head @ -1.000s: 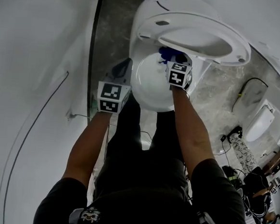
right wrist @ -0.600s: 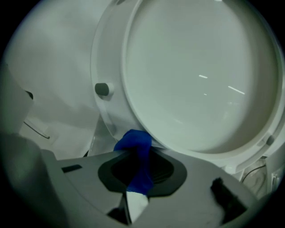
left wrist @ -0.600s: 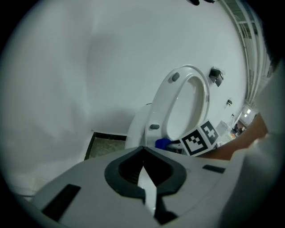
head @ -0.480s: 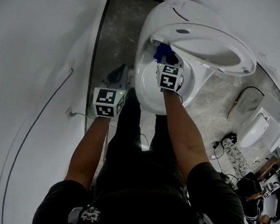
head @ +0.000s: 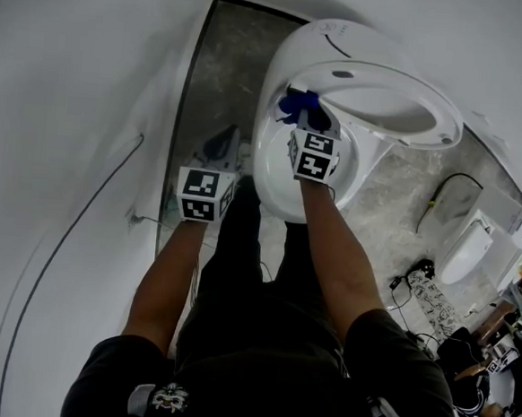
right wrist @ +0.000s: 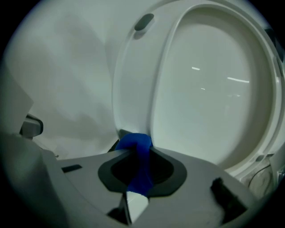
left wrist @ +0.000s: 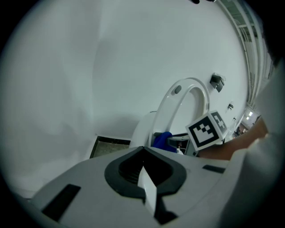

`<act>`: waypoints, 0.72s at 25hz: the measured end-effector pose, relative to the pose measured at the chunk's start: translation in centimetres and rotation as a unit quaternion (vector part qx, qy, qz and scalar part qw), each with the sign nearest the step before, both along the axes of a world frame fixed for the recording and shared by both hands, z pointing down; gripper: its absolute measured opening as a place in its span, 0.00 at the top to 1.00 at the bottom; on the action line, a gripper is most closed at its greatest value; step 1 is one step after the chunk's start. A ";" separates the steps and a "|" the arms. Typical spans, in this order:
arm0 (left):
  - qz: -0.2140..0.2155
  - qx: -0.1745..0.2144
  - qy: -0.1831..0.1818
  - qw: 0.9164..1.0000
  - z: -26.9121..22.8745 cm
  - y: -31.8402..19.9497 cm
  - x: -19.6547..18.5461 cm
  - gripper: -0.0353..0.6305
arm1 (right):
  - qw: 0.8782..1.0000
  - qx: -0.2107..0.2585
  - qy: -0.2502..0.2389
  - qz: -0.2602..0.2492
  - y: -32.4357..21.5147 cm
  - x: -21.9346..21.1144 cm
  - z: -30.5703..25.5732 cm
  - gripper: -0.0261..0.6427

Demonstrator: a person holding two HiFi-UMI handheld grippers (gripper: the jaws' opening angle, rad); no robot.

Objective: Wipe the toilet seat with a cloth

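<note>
A white toilet (head: pixel 277 173) stands with its seat and lid (head: pixel 391 101) raised. My right gripper (head: pixel 305 124) is shut on a blue cloth (head: pixel 298 105) and holds it at the back of the bowl, against the foot of the raised seat (right wrist: pixel 133 95). In the right gripper view the cloth (right wrist: pixel 139 161) runs up between the jaws to the seat's lower edge. My left gripper (head: pixel 221 148) hangs shut and empty to the left of the bowl, over the floor. The left gripper view shows the raised seat (left wrist: pixel 185 104), the blue cloth (left wrist: pixel 161 140) and the right gripper's marker cube (left wrist: pixel 205 130).
A white wall (head: pixel 81 99) runs close along the left, with a thin cable (head: pixel 81 207) on it. Grey marbled floor (head: pixel 225 65) lies beside the toilet. More white toilet fixtures (head: pixel 474 242), cables and clutter sit at the right. My legs stand just in front of the bowl.
The right gripper has carried the blue cloth left along the back of the bowl to the foot of the raised seat. The left gripper has stayed beside the bowl.
</note>
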State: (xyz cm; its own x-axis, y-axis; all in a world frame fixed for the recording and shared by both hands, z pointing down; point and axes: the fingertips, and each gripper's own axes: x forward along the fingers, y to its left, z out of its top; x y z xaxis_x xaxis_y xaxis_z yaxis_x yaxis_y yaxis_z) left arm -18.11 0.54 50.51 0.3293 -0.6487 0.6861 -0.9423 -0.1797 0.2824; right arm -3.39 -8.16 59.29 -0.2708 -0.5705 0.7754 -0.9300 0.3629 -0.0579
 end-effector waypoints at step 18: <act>0.020 0.043 -0.027 0.999 -5.4 -1.8 -1.4 0.93 | 0.995 0.086 -0.033 0.041 -3.5 0.1 -10.6 0.88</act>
